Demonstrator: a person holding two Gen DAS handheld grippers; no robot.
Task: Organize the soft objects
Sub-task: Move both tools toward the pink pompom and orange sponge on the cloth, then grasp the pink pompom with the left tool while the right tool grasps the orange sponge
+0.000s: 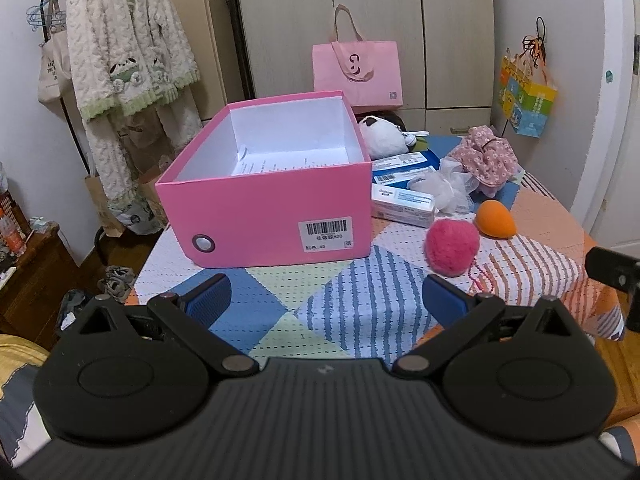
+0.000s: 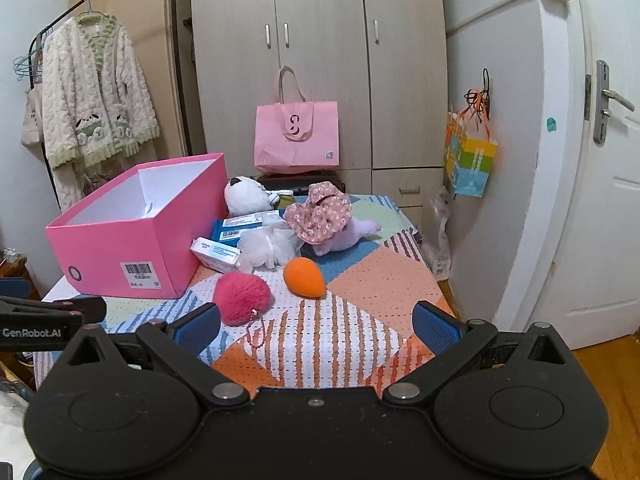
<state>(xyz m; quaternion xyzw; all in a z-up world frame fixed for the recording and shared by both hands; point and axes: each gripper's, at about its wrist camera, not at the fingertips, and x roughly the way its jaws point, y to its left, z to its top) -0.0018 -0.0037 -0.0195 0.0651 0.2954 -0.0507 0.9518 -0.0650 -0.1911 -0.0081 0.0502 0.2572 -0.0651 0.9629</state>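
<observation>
- The right gripper (image 2: 316, 326) hangs wide open and empty over the table's (image 2: 384, 280) near edge.
- A pink box (image 2: 132, 256), open, sits by the left edge.
- A pink pompom (image 2: 241, 298) and an orange sponge (image 2: 304, 278) lie near each other, mid-table.
- Behind them lie a white mesh puff (image 2: 266, 248), a floral cloth (image 2: 320, 216) and a white plush (image 2: 246, 196), toward the far edge.

Pink pompom (image 2: 242, 298) lies near orange sponge (image 2: 305, 278), beside open box (image 2: 120, 256).
</observation>
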